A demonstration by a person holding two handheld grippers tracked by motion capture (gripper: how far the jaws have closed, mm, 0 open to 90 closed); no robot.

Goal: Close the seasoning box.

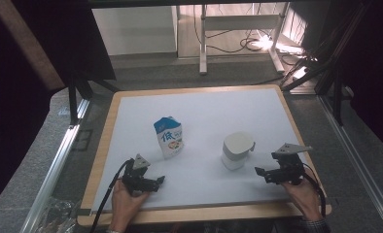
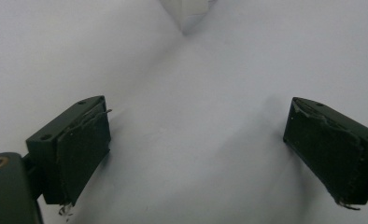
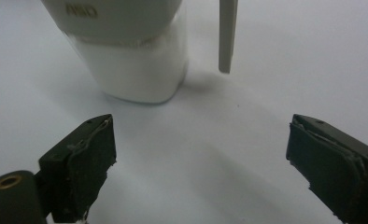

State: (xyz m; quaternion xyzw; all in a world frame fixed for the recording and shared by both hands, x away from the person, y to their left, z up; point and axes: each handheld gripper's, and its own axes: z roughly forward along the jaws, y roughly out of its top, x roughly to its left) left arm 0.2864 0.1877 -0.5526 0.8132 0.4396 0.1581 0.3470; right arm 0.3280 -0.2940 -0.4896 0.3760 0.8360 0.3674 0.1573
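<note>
While both sets of jaws gape wide over the bare tabletop (image 1: 131,116), the right hand-held gripper (image 1: 260,173) points at the jug (image 1: 236,150) just ahead; the left hand-held gripper (image 1: 159,180) idles below the carton (image 1: 169,136).

Two things stand on the white table (image 1: 131,111): a blue and white carton (image 1: 169,137) left of middle and a white container (image 1: 236,151) with a grey lid right of middle. A bare lane runs between them, near to far. The far half of the table lies open. The right gripper (image 1: 264,174), jaws wide, has bare surface up to the container's base. The left gripper (image 1: 156,182), also spread, faces bare surface near the carton
</note>
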